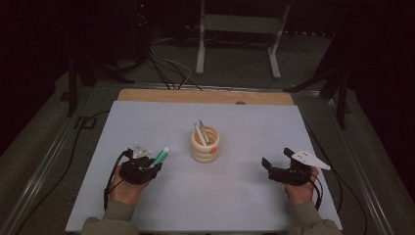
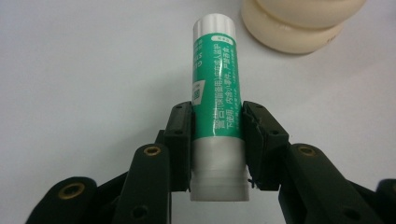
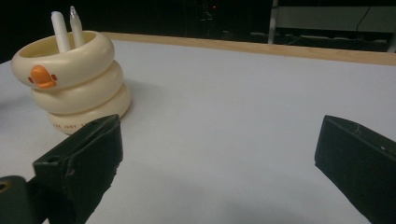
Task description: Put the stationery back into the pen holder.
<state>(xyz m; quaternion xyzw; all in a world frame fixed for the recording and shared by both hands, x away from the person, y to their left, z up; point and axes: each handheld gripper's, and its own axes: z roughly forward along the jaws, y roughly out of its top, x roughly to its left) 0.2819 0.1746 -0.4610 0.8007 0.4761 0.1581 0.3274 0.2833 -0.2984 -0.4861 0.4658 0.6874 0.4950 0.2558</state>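
Left gripper (image 2: 217, 135) pinching a green glue stick (image 2: 217, 93) near its clear base, cap aimed toward the cream ringed pen holder (image 1: 205, 144) at mid-table. Right gripper (image 1: 276, 169) spread wide, holding nothing. Best lifted clear of the rim, tipped upright, then lowered beside the two pens (image 1: 201, 133) before releasing.

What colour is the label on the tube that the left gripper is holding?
Green with white print, on a tube with white ends, clamped in the left gripper. It shows best in the left gripper view.
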